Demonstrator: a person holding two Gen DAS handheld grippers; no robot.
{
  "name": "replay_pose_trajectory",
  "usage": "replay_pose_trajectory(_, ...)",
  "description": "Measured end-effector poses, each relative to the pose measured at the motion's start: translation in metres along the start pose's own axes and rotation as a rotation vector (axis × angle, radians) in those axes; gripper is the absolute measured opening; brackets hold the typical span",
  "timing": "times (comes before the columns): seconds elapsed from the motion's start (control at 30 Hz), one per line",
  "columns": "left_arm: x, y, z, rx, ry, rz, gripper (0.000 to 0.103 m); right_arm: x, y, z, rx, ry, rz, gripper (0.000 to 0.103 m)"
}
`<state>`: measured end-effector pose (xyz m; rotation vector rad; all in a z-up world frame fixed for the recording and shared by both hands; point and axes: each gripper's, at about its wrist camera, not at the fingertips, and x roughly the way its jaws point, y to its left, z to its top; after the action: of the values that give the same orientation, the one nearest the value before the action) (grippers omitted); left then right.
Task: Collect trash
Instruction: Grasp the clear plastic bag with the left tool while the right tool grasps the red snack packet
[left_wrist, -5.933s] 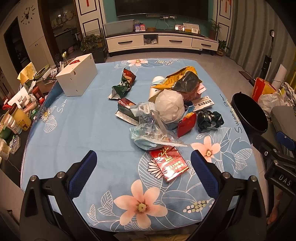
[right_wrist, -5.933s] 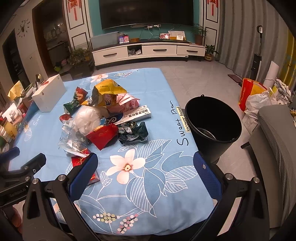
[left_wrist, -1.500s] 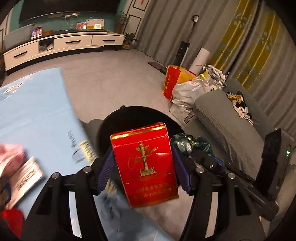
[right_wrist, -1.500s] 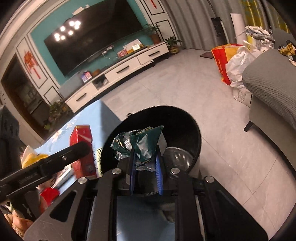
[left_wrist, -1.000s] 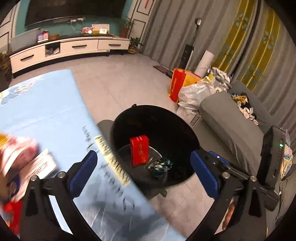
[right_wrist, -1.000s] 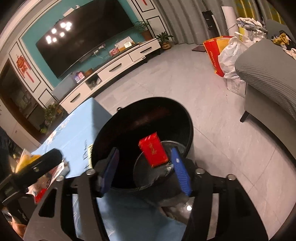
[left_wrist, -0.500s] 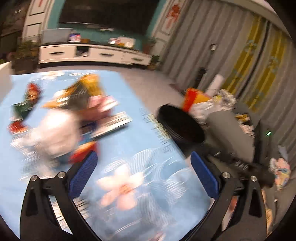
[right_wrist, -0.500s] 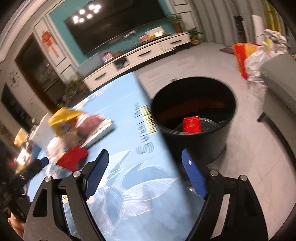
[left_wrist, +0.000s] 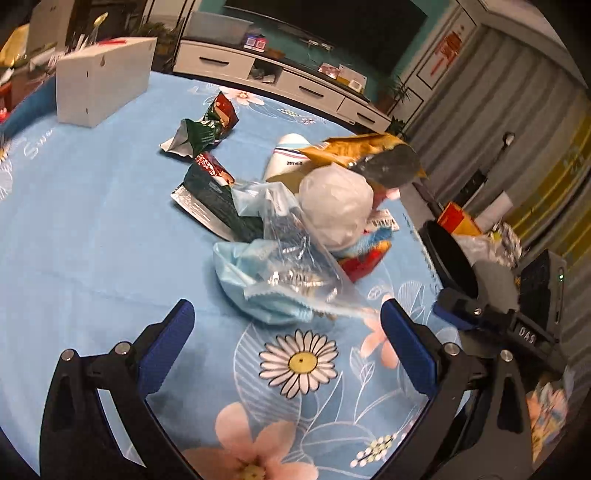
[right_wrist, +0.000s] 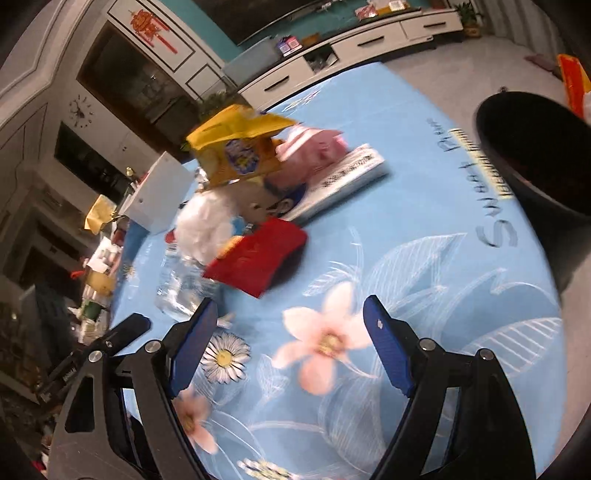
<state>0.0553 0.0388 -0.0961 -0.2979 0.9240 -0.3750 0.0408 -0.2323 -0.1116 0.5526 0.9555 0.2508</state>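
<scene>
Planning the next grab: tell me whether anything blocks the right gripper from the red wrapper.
Nothing visible does. The right gripper stands open above bare tablecloth, and the red wrapper lies just ahead at the pile's near edge, uncovered.

The black bin (right_wrist: 532, 147) ran off the right-wrist picture's edge, its inside unseen. Beside it, the pink packet (right_wrist: 314, 151) was blurred, its print unreadable, partly under the yellow bag (right_wrist: 236, 147).

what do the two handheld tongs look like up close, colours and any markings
Both the left tongs and the right tongs are black angular frames with silver screws at the joints and flat blue pads inside each finger. Seen from the left camera, the right one's black body carries white "DAS" lettering.
</scene>
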Motion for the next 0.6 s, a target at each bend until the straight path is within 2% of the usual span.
replay_pose_trajectory(0.27,0.028,-0.011,0.016,0.049,0.001,0.049,0.100,0.036,0.027,0.023,-0.025,0.008,-0.024,0.080)
replay_pose_trajectory(0.33,0.038,-0.010,0.018,0.049,0.014,0.070,0.095,0.048,0.030,0.025,-0.039,0.018,-0.065,0.080)
replay_pose_trajectory(0.4,0.043,-0.009,0.019,0.044,0.022,0.078,0.079,0.056,0.030,0.023,-0.035,0.035,-0.061,0.080)
replay_pose_trajectory(0.5,0.042,-0.005,0.018,0.038,0.010,0.066,0.070,0.058,0.022,0.018,-0.018,0.053,-0.052,0.060)
replay_pose_trajectory(0.57,0.037,-0.005,0.017,0.036,-0.006,0.055,0.070,0.058,0.015,0.016,0.009,0.065,-0.050,0.046)
replay_pose_trajectory(0.6,0.036,-0.004,0.017,0.035,-0.013,0.049,0.070,0.055,0.009,0.015,0.021,0.070,-0.039,0.043)
